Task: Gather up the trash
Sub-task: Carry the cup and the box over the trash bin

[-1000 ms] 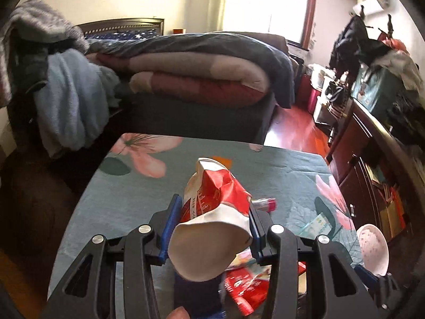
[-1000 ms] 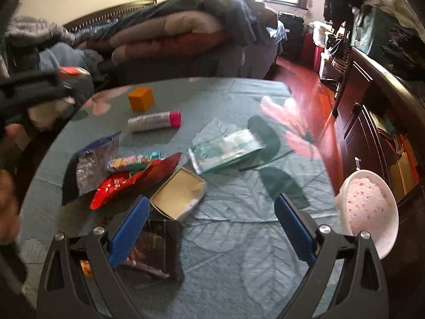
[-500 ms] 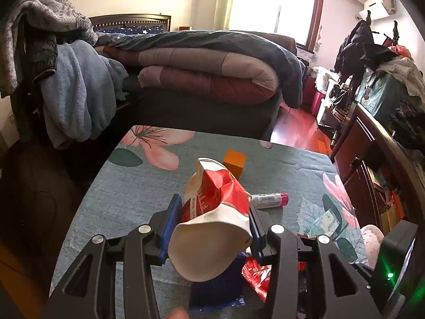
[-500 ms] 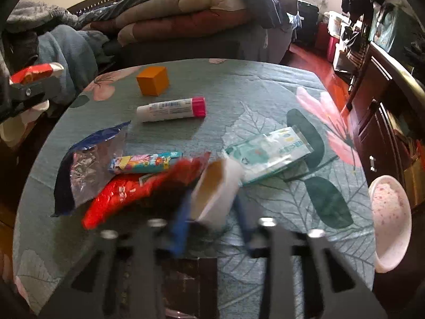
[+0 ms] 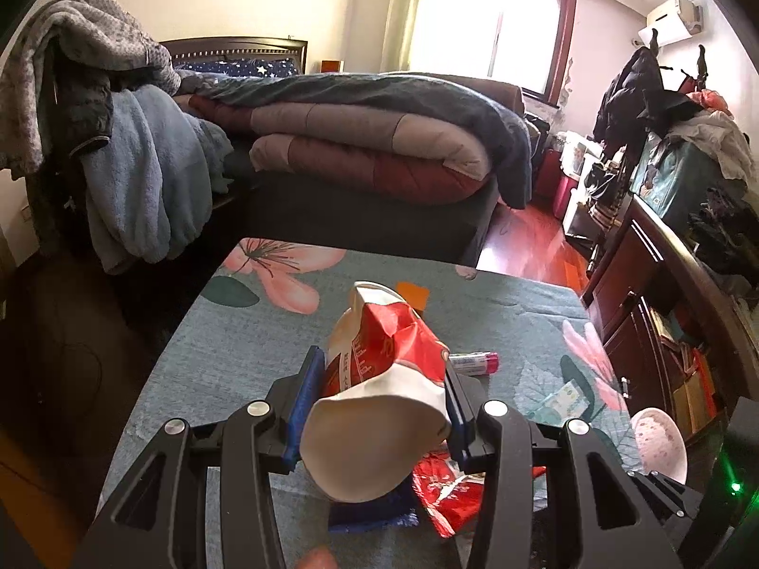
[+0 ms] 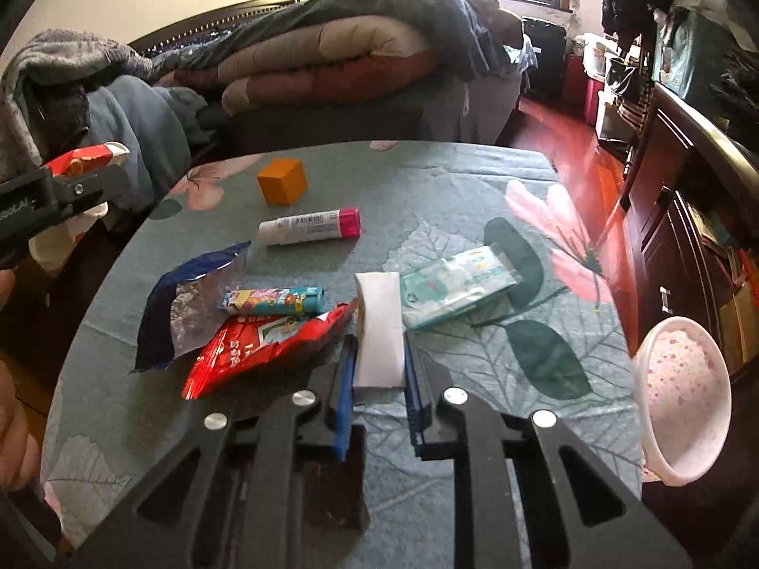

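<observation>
My left gripper point(image 5: 382, 372) is shut on a crumpled red-and-white paper bag point(image 5: 379, 431) and holds it above the left part of the table; in the right wrist view this bag point(image 6: 85, 159) shows at the far left. My right gripper point(image 6: 378, 339) is shut on a small white box point(image 6: 377, 317), squeezed thin between the blue pads and raised a little off the cloth. On the table lie a red wrapper point(image 6: 265, 346), a blue foil wrapper point(image 6: 180, 303), a colourful candy tube point(image 6: 275, 301) and a tissue pack point(image 6: 455, 284).
A white tube with a pink cap point(image 6: 308, 227) and an orange cube point(image 6: 282, 180) lie farther back on the teal floral cloth point(image 6: 427, 189). A pink speckled bowl point(image 6: 683, 393) hangs past the right edge. A dark packet point(image 6: 332, 488) lies under my right gripper. A bed and a cabinet surround the table.
My right gripper went from wide open to shut on the white box, which now stands on edge between the pads. The left gripper keeps its hold on the bag.
</observation>
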`<state>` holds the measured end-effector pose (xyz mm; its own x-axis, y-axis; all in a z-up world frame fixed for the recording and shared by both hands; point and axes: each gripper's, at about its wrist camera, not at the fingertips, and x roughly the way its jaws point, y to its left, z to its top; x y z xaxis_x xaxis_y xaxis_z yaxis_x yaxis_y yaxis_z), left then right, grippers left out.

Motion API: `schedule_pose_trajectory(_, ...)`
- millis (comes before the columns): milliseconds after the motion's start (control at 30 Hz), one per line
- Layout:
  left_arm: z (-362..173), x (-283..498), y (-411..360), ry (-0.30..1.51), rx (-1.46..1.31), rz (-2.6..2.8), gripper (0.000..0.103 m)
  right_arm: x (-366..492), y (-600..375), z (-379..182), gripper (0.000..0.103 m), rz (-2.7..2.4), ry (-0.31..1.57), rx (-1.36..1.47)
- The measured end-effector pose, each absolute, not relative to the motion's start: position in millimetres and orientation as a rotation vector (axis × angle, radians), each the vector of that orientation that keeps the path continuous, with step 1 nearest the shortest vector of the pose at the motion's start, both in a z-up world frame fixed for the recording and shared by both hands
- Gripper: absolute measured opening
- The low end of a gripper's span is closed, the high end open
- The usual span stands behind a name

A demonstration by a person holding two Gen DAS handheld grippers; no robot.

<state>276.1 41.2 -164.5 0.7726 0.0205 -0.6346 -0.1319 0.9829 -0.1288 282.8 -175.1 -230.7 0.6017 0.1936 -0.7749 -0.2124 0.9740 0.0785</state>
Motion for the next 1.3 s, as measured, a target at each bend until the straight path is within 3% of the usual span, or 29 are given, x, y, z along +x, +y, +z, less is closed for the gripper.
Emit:
schedule_pose_trajectory(533,-125.9,244.8,-19.5,0.609,-0.160,-0.063,0.046,230.1,-239.4,-193.1,0.020,0.205,0.824,0.050)
schedule_pose_trajectory(1300,-115.6,250.1,-196.4,0.593,-0.010,-0.393,0.046,184.2,-396.5,-154.6,0.020,-0.050,0.700,0.194)
